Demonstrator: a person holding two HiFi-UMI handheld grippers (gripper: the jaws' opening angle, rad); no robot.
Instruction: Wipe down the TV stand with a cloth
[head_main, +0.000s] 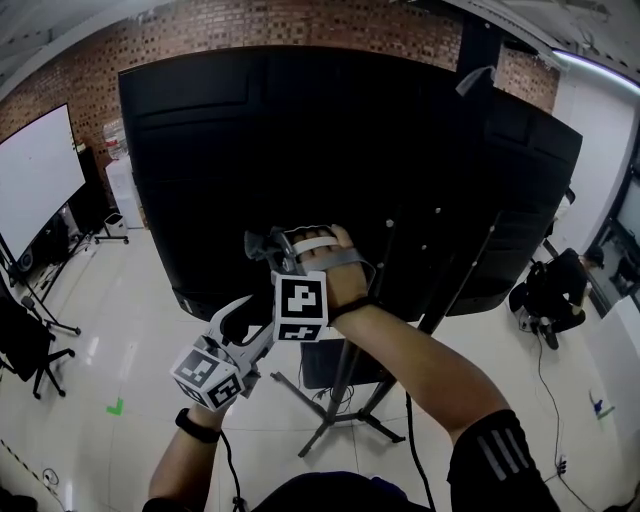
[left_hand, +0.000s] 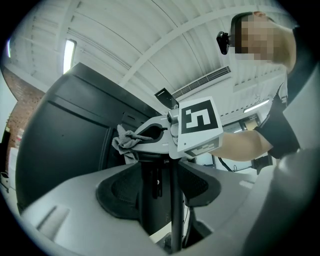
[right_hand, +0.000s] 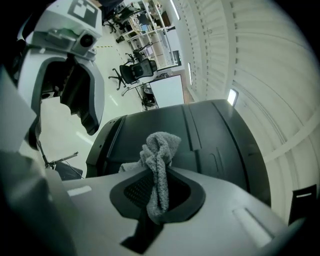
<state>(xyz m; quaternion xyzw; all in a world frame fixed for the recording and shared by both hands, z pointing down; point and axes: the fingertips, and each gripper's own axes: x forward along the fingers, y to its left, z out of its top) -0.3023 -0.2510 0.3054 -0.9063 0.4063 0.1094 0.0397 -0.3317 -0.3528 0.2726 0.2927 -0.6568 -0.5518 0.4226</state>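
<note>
The black back panel of the TV (head_main: 300, 150) fills the head view, on a dark stand with splayed legs (head_main: 340, 410). My right gripper (head_main: 272, 250) is shut on a grey cloth (head_main: 262, 243) and holds it against the panel's lower part. In the right gripper view the cloth (right_hand: 159, 165) hangs bunched between the jaws of the right gripper (right_hand: 157, 192), in front of the panel (right_hand: 210, 135). My left gripper (head_main: 232, 322) is just below and to the left, open and holding nothing. In the left gripper view, the gap of the left gripper (left_hand: 159, 187) frames the stand pole (left_hand: 176, 210) and the cloth (left_hand: 125, 140).
A whiteboard on wheels (head_main: 35, 175) stands at the left, with an office chair (head_main: 30, 350) near it. Another dark chair (head_main: 550, 290) is at the right. A green tape mark (head_main: 116, 406) and cables lie on the pale tiled floor.
</note>
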